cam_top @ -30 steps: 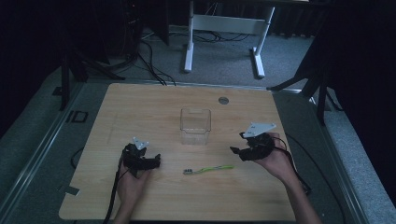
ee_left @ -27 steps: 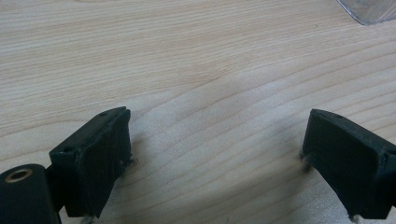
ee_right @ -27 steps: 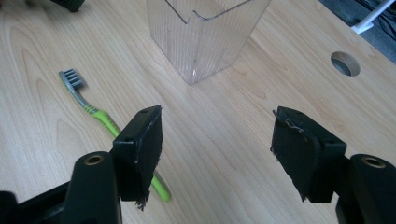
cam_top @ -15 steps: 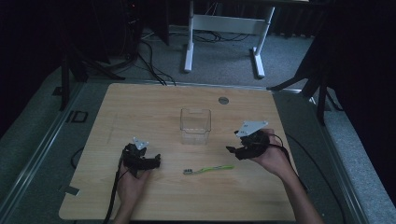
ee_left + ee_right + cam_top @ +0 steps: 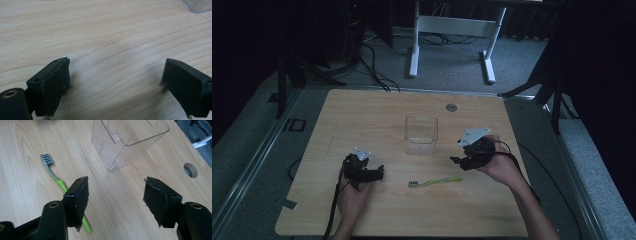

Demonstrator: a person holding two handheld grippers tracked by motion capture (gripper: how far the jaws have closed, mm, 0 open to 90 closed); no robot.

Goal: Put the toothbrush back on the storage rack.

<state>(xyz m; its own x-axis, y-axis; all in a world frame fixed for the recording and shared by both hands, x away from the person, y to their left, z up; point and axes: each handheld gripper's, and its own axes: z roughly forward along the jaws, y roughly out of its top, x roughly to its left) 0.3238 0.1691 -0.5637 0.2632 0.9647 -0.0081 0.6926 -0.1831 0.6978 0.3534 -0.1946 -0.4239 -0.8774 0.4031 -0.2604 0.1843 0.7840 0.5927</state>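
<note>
Right tool [image 5: 460, 163]: jaws wide apart and empty, though they have just been closing a little; nothing between them but bare wood. It hovers over the worktop [image 5: 362, 115], the green toothbrush [image 5: 435, 181] passing under one jaw in the right gripper view.

Left tool [image 5: 371, 173]: jaws spread wide, gripping nothing, tips low against the wood.

Toothbrush lies flat near the front edge, between the two tools, grey bristles toward the left tool. Clear plastic box [image 5: 421, 135] stands upright just behind it.

Both forearms come in from the near edge.

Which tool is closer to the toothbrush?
The right tool: it hovers just above the green toothbrush handle's end. The left tool sits farther from the bristles.
</note>
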